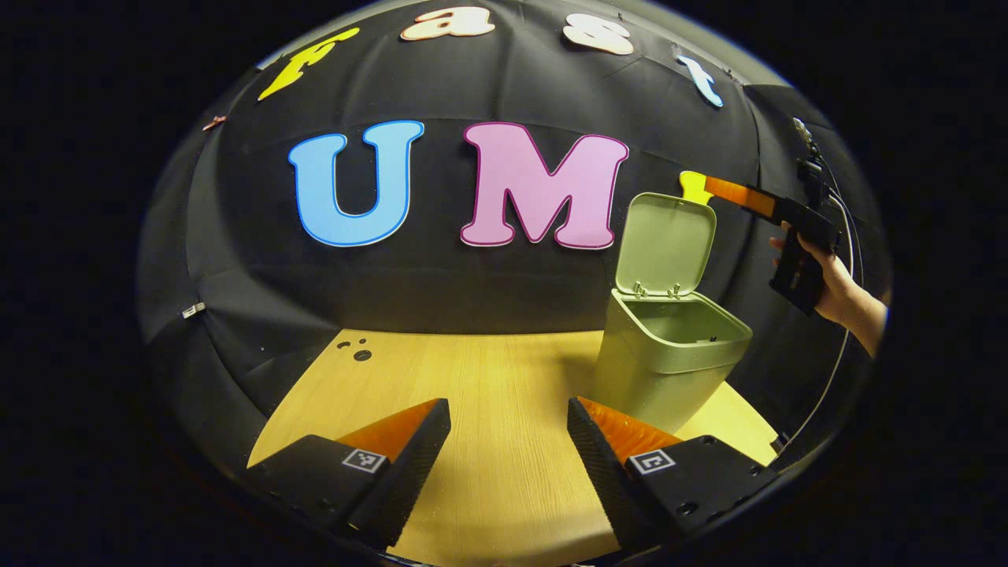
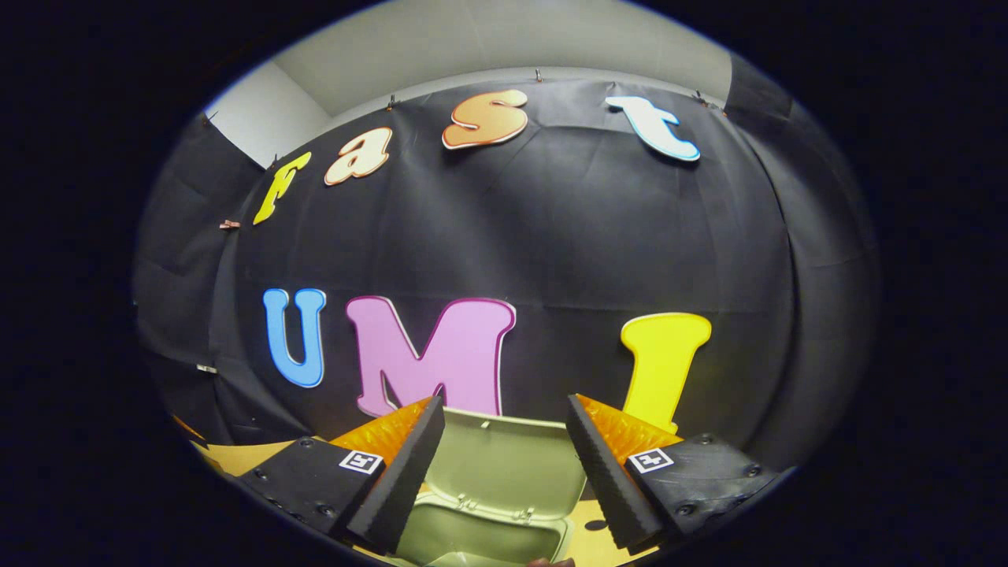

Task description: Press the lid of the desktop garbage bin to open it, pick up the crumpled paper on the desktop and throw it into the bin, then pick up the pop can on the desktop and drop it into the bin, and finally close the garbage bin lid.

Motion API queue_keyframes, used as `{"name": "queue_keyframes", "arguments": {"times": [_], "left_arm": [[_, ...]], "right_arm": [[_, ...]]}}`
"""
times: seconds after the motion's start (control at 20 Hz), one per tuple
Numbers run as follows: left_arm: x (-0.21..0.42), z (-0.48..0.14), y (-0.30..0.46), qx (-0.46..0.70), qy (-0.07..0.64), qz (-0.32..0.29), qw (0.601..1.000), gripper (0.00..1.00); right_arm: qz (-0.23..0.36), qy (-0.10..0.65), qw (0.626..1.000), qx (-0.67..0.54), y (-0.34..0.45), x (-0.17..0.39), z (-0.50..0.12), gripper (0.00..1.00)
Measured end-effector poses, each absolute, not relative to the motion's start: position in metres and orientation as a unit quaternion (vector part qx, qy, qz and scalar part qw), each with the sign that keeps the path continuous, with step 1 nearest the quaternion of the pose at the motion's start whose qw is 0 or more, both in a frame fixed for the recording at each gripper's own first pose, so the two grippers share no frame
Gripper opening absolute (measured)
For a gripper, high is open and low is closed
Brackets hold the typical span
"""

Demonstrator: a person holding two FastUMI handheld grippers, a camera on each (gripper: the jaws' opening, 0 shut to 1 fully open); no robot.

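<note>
A pale green garbage bin (image 1: 665,354) stands on the wooden table (image 1: 488,378) at the right, its lid (image 1: 665,244) swung up and standing open. My left gripper (image 1: 508,433) is open low over the table, left of the bin, with nothing between its fingers. The right gripper (image 1: 728,189), held by a hand (image 1: 839,287), hovers above and behind the bin's raised lid. In the right gripper view, the right gripper (image 2: 504,449) is open above the bin, with the raised lid (image 2: 508,465) and the bin's mouth (image 2: 480,539) seen between its fingers.
The booth's black cloth wall runs close behind the table. Small dark holes (image 1: 358,350) mark the table's far left corner. A cable (image 1: 843,346) hangs from the right gripper down past the table's right edge.
</note>
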State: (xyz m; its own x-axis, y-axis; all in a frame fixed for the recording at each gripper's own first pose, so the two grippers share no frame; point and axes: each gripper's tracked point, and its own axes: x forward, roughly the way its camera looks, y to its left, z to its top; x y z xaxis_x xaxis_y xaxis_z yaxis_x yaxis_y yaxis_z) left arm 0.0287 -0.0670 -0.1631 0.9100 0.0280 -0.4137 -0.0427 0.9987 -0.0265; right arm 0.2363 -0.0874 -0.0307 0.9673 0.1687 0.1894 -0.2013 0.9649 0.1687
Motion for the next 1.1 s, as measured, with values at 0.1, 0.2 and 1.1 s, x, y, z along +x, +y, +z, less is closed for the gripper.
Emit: {"name": "queue_keyframes", "arguments": {"times": [0.1,0.2,1.1], "left_arm": [[0.025,-0.164,-0.069,-0.014,0.214,0.019,0.977,0.96],[0.022,-0.164,-0.07,-0.011,0.217,0.022,0.976,0.96],[0.02,-0.167,-0.06,-0.026,0.215,0.035,0.976,0.96]], "right_arm": [[0.069,-0.123,0.987,0.079,-0.102,0.247,-0.014,0.97],[0.054,-0.147,0.985,0.075,-0.109,0.255,-0.003,0.97],[0.082,-0.028,0.99,0.108,-0.09,0.261,-0.074,0.96]]}}
